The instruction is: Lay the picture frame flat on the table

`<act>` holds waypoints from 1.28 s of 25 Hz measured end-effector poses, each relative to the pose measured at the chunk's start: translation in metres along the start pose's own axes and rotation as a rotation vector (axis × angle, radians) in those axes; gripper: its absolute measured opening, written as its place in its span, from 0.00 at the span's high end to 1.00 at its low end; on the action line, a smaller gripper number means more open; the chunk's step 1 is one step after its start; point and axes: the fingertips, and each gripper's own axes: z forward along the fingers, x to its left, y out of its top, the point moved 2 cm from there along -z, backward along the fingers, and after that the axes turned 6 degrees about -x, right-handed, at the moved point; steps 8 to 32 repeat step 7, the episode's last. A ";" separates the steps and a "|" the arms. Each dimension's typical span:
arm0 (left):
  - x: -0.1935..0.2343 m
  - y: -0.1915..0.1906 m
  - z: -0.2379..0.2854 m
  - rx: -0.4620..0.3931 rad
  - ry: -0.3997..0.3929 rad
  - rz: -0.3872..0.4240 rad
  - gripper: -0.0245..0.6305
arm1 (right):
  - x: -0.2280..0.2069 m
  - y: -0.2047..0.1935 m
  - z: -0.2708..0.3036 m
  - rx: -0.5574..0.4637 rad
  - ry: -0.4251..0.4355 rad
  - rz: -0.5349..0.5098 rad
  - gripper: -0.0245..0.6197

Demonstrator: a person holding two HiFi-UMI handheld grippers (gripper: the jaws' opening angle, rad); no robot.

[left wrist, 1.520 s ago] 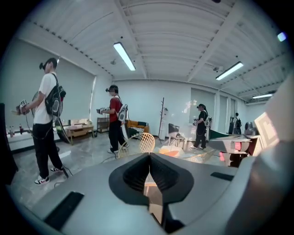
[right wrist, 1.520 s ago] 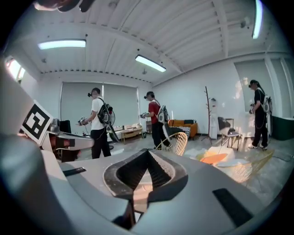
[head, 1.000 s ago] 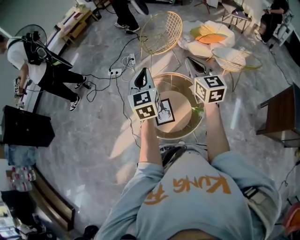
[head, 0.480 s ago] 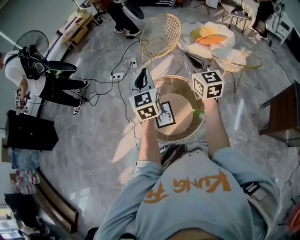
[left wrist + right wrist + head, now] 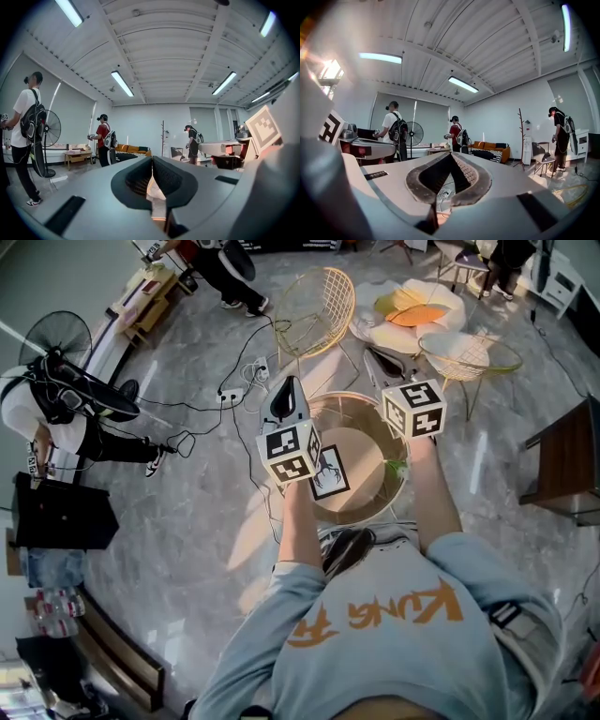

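Observation:
The picture frame [image 5: 330,472], black-edged around a white sheet with a dark drawing, rests on the round wooden table [image 5: 367,454] that has a gold rim. Its left part is hidden behind the marker cube of my left gripper [image 5: 286,382]. That gripper is held above the table's left edge, pointing away from me, jaws shut and empty. My right gripper [image 5: 379,360] hovers over the table's far right rim, also shut with nothing in it. The left gripper [image 5: 152,158] and the right gripper [image 5: 451,154] views both look out level across the room, and neither shows the frame.
A small green thing [image 5: 397,465] lies at the table's right rim. Two gold wire chairs [image 5: 317,298] [image 5: 469,354] and a pale cushion seat [image 5: 412,310] stand beyond. Cables and a power strip [image 5: 231,393] cross the floor at left. A dark wooden cabinet [image 5: 567,465] stands at right. People [image 5: 56,418] stand around.
Both grippers stay nearly where they were, still shut. The frame has not moved. The person at the far left has shifted on the floor.

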 end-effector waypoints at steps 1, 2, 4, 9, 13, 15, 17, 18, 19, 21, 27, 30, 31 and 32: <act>-0.001 -0.001 0.002 0.002 -0.012 -0.010 0.93 | 0.001 0.000 0.001 -0.001 0.004 -0.002 0.96; -0.002 -0.002 0.004 0.006 -0.022 -0.017 0.93 | 0.001 0.000 0.002 -0.002 0.010 -0.005 0.96; -0.004 -0.005 0.010 0.017 -0.034 -0.023 0.93 | 0.002 0.000 0.006 -0.009 0.024 -0.013 0.96; -0.007 -0.012 0.017 0.035 -0.046 -0.025 0.93 | -0.002 -0.002 0.009 -0.018 0.035 -0.020 0.96; -0.007 -0.012 0.017 0.035 -0.046 -0.025 0.93 | -0.002 -0.002 0.009 -0.018 0.035 -0.020 0.96; -0.007 -0.012 0.017 0.035 -0.046 -0.025 0.93 | -0.002 -0.002 0.009 -0.018 0.035 -0.020 0.96; -0.007 -0.012 0.017 0.035 -0.046 -0.025 0.93 | -0.002 -0.002 0.009 -0.018 0.035 -0.020 0.96; -0.007 -0.012 0.017 0.035 -0.046 -0.025 0.93 | -0.002 -0.002 0.009 -0.018 0.035 -0.020 0.96; -0.007 -0.012 0.017 0.035 -0.046 -0.025 0.93 | -0.002 -0.002 0.009 -0.018 0.035 -0.020 0.96; -0.007 -0.012 0.017 0.035 -0.046 -0.025 0.93 | -0.002 -0.002 0.009 -0.018 0.035 -0.020 0.96; -0.007 -0.012 0.017 0.035 -0.046 -0.025 0.93 | -0.002 -0.002 0.009 -0.018 0.035 -0.020 0.96; -0.007 -0.012 0.017 0.035 -0.046 -0.025 0.93 | -0.002 -0.002 0.009 -0.018 0.035 -0.020 0.96; -0.007 -0.012 0.017 0.035 -0.046 -0.025 0.93 | -0.002 -0.002 0.009 -0.018 0.035 -0.020 0.96; -0.007 -0.012 0.017 0.035 -0.046 -0.025 0.93 | -0.002 -0.002 0.009 -0.018 0.035 -0.020 0.96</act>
